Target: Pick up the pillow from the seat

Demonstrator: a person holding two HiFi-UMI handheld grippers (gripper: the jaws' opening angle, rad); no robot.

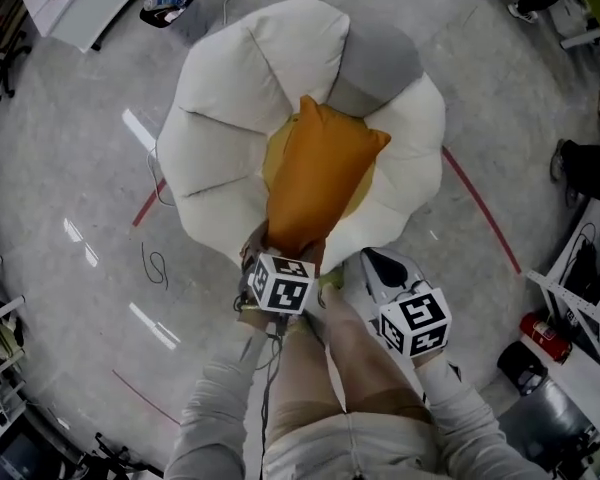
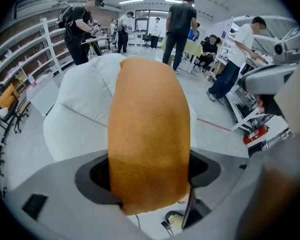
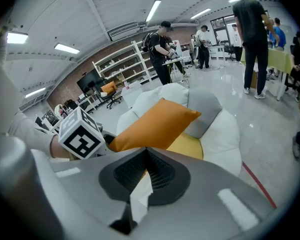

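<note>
The grey floor (image 1: 70, 168) of a big hall is under everything, and people stand by shelves far behind. On the floor sits the seat (image 1: 215, 118), a round soft thing like a flower, with white cushions around, one grey cushion, and a yellow middle.

The orange pillow (image 1: 318, 180) is over this yellow middle, slanted, and its near end is the higher one. The left gripper (image 2: 150, 178) holds that near end: in the left gripper view the orange cloth fills the whole gap and both dark pads press on it from the sides, jaws fairly wide. In the right gripper view the far corner hangs low over the seat; if it touches the cushions there, I cannot tell.

The right gripper (image 3: 146, 154) is beside the left one, a little apart from the pillow. Its jaws are closed one against the other, with no pillow in them. Only a small white sliver (image 3: 140, 196) shows low at their seam, and what it is I cannot say.

To my judgement the step in hand is the lifting itself: the grasp is made, and the pillow is not yet clear of the seat. The next move calls for raising the left gripper until the far corner is free. The pillow is soft and held by one end only, so it may sag or slip – a firm grip matters.
</note>
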